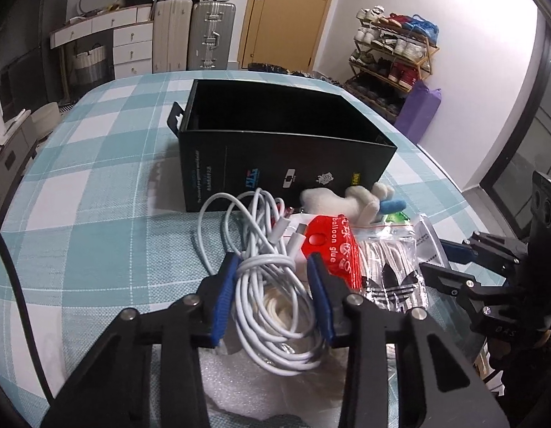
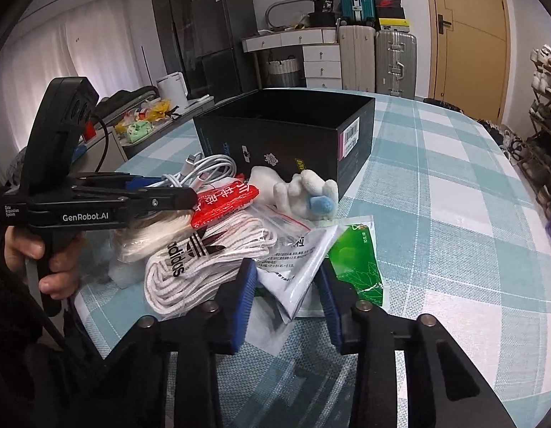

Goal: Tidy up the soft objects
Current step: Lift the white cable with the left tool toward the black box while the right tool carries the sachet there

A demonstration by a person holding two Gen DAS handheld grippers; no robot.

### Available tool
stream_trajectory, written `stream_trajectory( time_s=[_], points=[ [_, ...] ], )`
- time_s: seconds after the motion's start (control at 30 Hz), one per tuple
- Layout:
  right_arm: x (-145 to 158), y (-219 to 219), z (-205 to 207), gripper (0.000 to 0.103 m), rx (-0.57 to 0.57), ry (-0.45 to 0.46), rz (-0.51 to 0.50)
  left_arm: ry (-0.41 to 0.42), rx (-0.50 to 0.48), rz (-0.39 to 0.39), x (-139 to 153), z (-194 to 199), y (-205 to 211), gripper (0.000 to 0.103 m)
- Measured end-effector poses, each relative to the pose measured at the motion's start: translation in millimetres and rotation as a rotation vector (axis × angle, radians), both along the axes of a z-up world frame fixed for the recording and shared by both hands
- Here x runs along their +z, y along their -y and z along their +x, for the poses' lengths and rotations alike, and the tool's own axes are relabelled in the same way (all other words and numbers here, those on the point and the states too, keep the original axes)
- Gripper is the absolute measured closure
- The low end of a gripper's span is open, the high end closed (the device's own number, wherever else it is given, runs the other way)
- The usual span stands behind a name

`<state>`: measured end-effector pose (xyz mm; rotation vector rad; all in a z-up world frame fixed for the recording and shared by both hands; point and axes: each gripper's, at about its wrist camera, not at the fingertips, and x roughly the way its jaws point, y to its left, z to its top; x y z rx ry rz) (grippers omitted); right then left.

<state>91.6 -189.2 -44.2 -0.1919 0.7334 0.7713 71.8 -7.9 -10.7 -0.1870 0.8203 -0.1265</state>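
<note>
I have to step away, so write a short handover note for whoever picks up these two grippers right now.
Left gripper: open, fingers either side of the white cable bundle, not clamped.
Right gripper: open, over the clear bag beside the green packet.
Black box: looks empty, behind the pile.
Still on the table: red packet, plush toy, shoelace bag.
Done: nothing boxed. Left: everything.
</note>
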Motion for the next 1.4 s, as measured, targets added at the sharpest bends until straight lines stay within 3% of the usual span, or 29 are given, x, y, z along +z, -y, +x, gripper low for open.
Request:
stream_trajectory(
  time_s=[0.3,0.77,1.03,1.4],
  points=[
    [2.8,11.5,-5.2,0.081,-0.024,0.015,0.028,0.034,0.012,0.008,7.9,-6.4,-5.9,0.070],
    [21.2,36.3,-15.4,0.081,-0.096,0.094,0.051,0.127,0.034,0.033,31.0,-24.3,-9.1,0.071],
    [42.2,51.3,-22.1,0.081,-0.136,0.155,0.114,0.188,0.049,0.057,49.2,-29.5,-9.0,0.070],
    [71.4,37.0,-19.5,0.081,-0.124,0.224,0.168,0.245,0.064,0.083,66.8,-25.7,-11.0,0.070]
  ],
)
